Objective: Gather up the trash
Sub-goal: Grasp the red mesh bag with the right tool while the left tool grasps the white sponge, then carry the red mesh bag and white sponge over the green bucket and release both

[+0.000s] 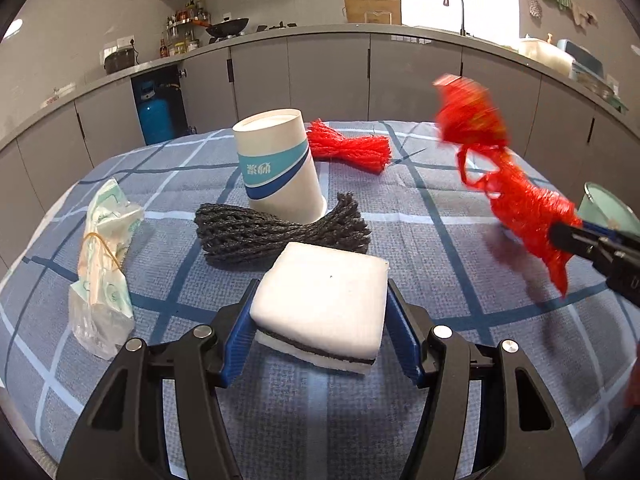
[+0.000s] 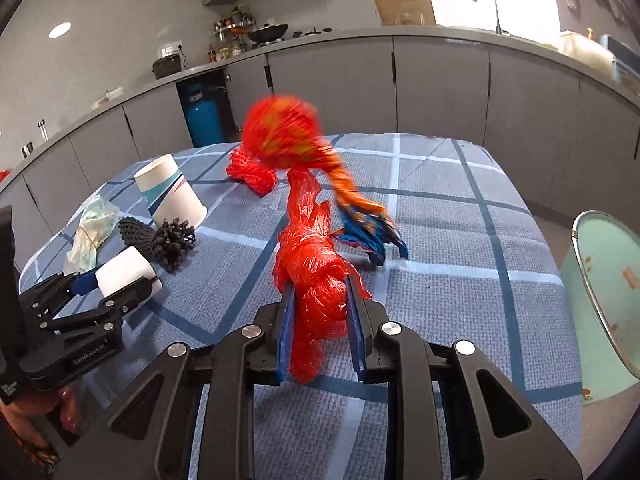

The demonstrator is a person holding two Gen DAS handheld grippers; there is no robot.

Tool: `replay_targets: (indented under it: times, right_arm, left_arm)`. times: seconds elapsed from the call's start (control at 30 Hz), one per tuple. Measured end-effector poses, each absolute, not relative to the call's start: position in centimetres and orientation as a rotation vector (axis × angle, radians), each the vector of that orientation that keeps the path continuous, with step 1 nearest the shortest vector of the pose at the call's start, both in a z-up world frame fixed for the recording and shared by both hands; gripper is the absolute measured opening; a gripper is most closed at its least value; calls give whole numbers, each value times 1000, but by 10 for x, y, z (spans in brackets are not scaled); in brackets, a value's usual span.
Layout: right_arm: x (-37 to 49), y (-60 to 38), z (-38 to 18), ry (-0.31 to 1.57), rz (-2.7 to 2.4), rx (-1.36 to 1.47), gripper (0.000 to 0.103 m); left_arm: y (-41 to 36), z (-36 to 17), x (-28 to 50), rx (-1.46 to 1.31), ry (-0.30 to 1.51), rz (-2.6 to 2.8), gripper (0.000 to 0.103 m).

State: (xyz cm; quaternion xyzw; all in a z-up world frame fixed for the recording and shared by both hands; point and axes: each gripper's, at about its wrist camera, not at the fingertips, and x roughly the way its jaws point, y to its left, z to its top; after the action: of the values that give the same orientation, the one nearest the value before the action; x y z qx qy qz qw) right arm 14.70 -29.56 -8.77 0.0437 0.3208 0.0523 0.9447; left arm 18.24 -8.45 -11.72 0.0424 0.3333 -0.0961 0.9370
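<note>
My left gripper (image 1: 320, 300) is shut on a white foam block (image 1: 324, 300) with a dark middle layer, low over the checked tablecloth (image 1: 280, 400). It also shows in the right wrist view (image 2: 120, 280). My right gripper (image 2: 320, 292) is shut on a red plastic bag (image 2: 316, 276) and holds it above the table; the bag's far end is blurred. The bag also shows in the left wrist view (image 1: 516, 196). A paper cup (image 1: 280, 164), a black net bundle (image 1: 276, 232), a red net bundle (image 1: 348, 148) and a clear wrapper (image 1: 104, 256) lie on the table.
A pale green metal bin (image 2: 600, 292) stands off the table's right edge. A blue and orange scrap (image 2: 372, 232) lies on the cloth beyond the red bag. Grey kitchen cabinets and a counter run behind the table.
</note>
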Motion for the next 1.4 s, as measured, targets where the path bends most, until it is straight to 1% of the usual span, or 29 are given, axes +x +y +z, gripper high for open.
replay_targets:
  times: [0.2, 0.27, 0.4, 0.67, 0.8, 1.03, 1.4]
  right_arm:
    - [153, -304, -81, 606, 4, 51, 24]
    - [158, -310, -82, 606, -16, 52, 24]
    - [163, -319, -89, 624, -46, 66, 24]
    - [162, -323, -90, 614, -41, 68, 24]
    - [155, -331, -88, 581, -56, 106, 24]
    - [137, -361, -79, 547, -124, 129, 25]
    - [99, -446, -62, 488, -356, 209, 25]
  left_arm:
    - [-99, -105, 193, 90, 661, -207, 60]
    - [-105, -103, 199, 82, 678, -215, 60]
    - [-116, -99, 204, 128, 634, -187, 60]
    - [-133, -98, 205, 197, 618, -165, 60]
    - [-138, -94, 205, 156, 604, -183, 60]
    - [-194, -79, 196, 195, 547, -275, 60]
    - [-311, -57, 171, 237, 486, -508, 60]
